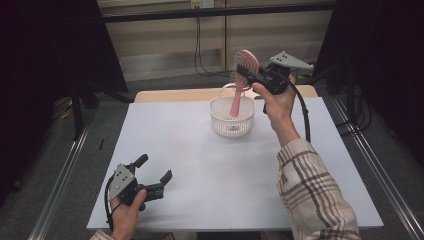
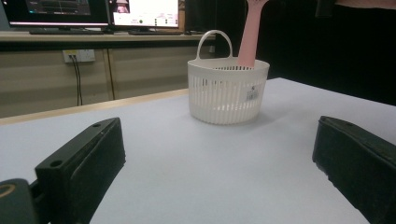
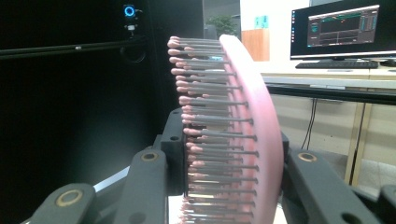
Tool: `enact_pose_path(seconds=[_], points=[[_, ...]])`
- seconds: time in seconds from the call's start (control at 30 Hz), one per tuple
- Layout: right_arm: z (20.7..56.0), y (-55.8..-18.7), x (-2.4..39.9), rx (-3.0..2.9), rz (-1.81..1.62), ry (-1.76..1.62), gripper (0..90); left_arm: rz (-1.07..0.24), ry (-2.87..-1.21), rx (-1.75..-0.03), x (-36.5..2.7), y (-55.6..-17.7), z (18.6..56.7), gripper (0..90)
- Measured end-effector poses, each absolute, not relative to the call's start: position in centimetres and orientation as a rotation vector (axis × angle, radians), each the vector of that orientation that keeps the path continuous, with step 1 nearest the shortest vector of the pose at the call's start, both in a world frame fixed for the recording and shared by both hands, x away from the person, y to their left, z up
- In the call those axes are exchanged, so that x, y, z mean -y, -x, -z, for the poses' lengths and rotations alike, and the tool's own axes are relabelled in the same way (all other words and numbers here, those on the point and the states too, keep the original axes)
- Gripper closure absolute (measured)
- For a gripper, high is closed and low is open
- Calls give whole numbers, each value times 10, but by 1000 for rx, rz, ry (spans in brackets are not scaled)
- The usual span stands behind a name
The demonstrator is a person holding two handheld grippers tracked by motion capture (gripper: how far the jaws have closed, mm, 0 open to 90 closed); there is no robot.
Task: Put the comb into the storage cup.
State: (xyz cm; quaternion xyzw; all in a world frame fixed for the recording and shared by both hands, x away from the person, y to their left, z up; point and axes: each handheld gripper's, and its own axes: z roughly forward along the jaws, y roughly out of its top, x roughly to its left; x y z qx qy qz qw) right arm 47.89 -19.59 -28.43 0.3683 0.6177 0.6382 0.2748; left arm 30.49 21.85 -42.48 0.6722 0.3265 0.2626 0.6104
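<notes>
A pink hairbrush stands nearly upright with its handle end down inside a white slatted basket at the back middle of the table. My right gripper is shut on the brush's head, held high above the basket's right side. In the right gripper view the brush head with its pink-tipped bristles sits between the two jaws. My left gripper rests near the table's front left corner, open and holding nothing. The left gripper view has the basket ahead with the pink handle rising out of it.
The table has a pale grey top with a wooden strip along its far edge. Dark curtains hang to the left and right. Monitors stand on a desk beyond the table. Metal rails run along the floor at both sides.
</notes>
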Motion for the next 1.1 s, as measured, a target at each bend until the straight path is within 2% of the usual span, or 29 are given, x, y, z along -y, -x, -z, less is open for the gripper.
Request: enact_pose_path(seconds=[0.6, 1.1], points=[[324, -487, 194, -1687, -1710, -1052, 633, -613, -1556, -759, -219, -302, 424, 26], [340, -490, 185, -1702, -1700, -1062, 634, -617, -1563, -757, -220, -303, 424, 26]])
